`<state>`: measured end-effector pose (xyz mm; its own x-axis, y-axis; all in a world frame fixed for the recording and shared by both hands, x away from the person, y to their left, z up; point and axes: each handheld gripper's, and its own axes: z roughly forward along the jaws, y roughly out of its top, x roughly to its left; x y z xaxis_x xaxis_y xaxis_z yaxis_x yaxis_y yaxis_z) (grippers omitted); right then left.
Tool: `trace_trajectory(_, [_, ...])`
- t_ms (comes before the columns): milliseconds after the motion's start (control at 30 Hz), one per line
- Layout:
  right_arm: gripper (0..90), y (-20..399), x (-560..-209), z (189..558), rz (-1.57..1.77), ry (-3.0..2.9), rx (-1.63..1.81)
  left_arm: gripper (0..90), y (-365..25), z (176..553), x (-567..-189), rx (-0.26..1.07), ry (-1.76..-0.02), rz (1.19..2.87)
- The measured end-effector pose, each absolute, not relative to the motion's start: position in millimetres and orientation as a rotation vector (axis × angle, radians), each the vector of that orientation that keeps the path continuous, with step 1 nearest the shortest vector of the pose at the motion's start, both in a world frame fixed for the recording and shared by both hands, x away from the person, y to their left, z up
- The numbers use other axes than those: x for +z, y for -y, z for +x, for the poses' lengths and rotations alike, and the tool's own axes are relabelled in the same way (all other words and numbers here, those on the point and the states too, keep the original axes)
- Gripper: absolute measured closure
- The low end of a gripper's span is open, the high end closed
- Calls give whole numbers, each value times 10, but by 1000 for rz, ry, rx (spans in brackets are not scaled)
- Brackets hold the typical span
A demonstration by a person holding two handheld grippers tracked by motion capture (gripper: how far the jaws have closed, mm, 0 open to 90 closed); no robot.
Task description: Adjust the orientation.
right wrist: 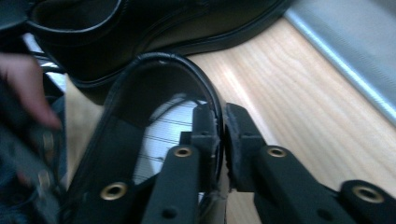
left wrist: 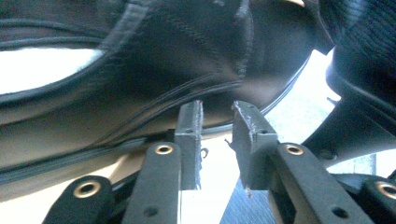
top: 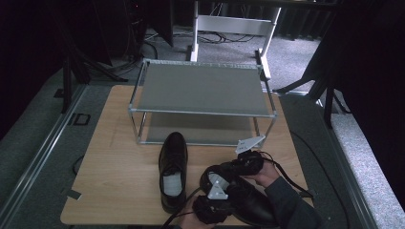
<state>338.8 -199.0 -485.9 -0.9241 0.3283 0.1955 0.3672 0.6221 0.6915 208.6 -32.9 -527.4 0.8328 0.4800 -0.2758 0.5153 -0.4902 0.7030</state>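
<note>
A black leather shoe [top: 248, 200] lies at the table's front right. My right gripper [top: 230, 170] is at its far side; in the right gripper view the right gripper [right wrist: 220, 114] is shut on the shoe's collar rim [right wrist: 154, 58], one jaw inside the opening over the striped insole [right wrist: 163, 135]. My left gripper [top: 220, 195] is at the shoe's near side. In the left gripper view the left gripper [left wrist: 215, 109] is open with a narrow gap and nothing between the pads, its tips close against the shoe's side [left wrist: 187, 51]. A second black shoe [top: 173, 169] stands upright to the left, toe towards the rack.
A two-tier metal shoe rack [top: 200, 113] with grey shelves stands at the back of the wooden table [top: 114, 162]; both tiers are bare. Cables trail off the table's front and right edges. Grey floor and dark stands surround the table.
</note>
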Motion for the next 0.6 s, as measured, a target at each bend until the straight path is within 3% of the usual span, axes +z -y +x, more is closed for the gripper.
trace_trajectory(133, [605, 2045, -4747, 3397, -600, 2722, -1299, 752, 426, 2145, -5283, -56, -712, 2162])
trace_trajectory(300, [520, 2196, -4660, 3383, -705, 2771, -1330, 764, 576, 2188, -5279, -8, -661, 2183])
trace_trajectory(367, [522, 2277, -4640, 3376, -744, 2769, -1363, 774, 643, 2217, -5266, -2, -649, 2192])
trace_trajectory(600, [684, 2641, -4603, 3299, -876, 2764, -1468, 747, 843, 2234, -5191, 58, -631, 2210])
